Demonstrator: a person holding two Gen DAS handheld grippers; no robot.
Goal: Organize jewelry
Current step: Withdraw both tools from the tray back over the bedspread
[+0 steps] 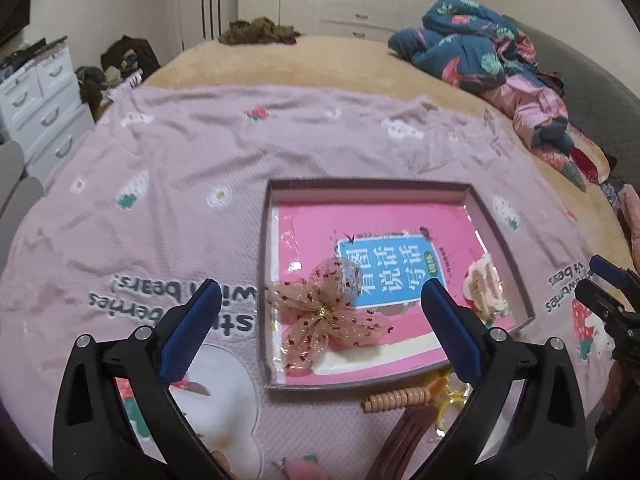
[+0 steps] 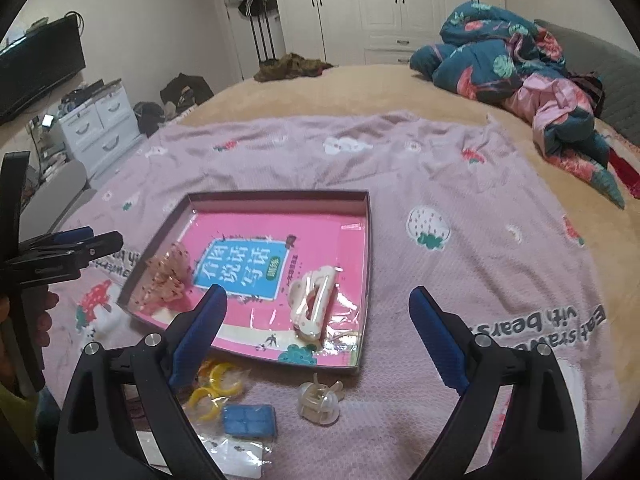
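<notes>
1. Box (image 2: 366,240) on the bed already held a bow (image 1: 320,312) and a cream clip (image 2: 312,308).
2. Clear clip (image 2: 318,402), yellow rings (image 2: 212,388) and blue clip (image 2: 250,420) waited outside.
3. Left gripper (image 1: 320,320) and right gripper (image 2: 316,328) were both wide open, holding nothing.

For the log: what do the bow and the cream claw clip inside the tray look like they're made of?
Bow: sheer, mesh-like fabric, peach with dark red specks and a gold centre; the book cover shows through its loops. Claw clip: likely hard plastic, glossy cream with small dots, holding a rigid moulded shape. Tray: looks like matte cardboard, with thin, straight walls.
</notes>
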